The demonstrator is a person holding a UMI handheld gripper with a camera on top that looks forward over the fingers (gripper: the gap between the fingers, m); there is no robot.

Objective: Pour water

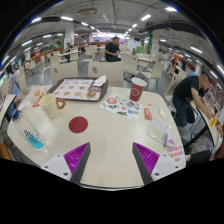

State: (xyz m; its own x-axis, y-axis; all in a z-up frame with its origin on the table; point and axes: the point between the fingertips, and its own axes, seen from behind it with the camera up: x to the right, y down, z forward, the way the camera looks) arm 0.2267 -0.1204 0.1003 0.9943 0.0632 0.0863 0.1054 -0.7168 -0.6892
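My gripper (112, 158) hangs above the near edge of a pale table (108, 135), its two fingers spread wide with purple pads (76, 155) and nothing between them. A clear plastic water bottle with a blue label (33, 132) stands at the left, beyond the left finger. A red cup (136, 91) stands far ahead, right of centre. A cream cup (49, 104) sits at the left, behind the bottle. A flat red disc (78, 124) lies ahead of the left finger.
A tray with a red-and-white paper (78, 89) lies at the far side. Packets and small items (160, 128) crowd the table's right side. A person in dark clothes (187, 95) sits at the right; another person (113, 47) sits farther back among tables and chairs.
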